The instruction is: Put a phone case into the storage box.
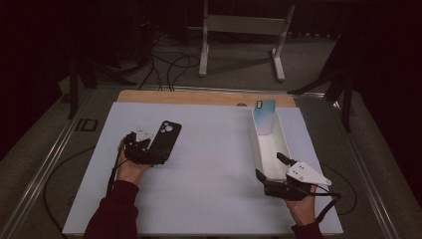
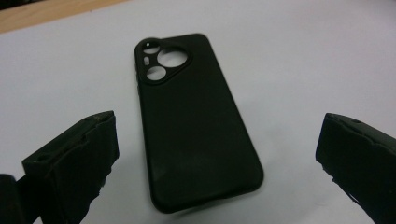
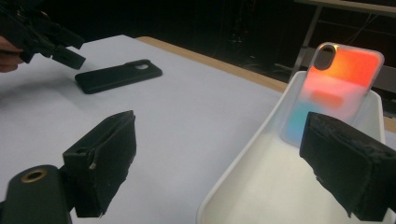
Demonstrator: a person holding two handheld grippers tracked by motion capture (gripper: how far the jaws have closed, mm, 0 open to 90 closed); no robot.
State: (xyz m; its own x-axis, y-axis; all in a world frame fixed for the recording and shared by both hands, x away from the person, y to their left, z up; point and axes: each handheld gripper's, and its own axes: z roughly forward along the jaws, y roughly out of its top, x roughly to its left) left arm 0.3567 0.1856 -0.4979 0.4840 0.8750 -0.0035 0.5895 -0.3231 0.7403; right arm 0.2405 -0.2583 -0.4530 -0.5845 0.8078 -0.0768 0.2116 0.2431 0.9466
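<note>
Left gripper (image 1: 158,155) is spread wide w/ the black case (image 2: 194,116) lying flat on the white surface (image 1: 209,174) between its jaws, not touching it. Over on the right, right gripper (image 1: 271,167) is also wide open at the near end of the white tray (image 1: 255,144); a colorful case (image 3: 338,88) leans vs the tray's far wall.

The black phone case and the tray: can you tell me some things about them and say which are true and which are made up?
1. The black phone case lies flat on the white table. True.
2. The left gripper is squeezing the black case. False: its fingers stand open, one on each side, not touching it.
3. A colourful phone case leans in the white tray. True.
4. The right gripper is shut on the colourful case. False: it is open, near the tray's close end.
</note>
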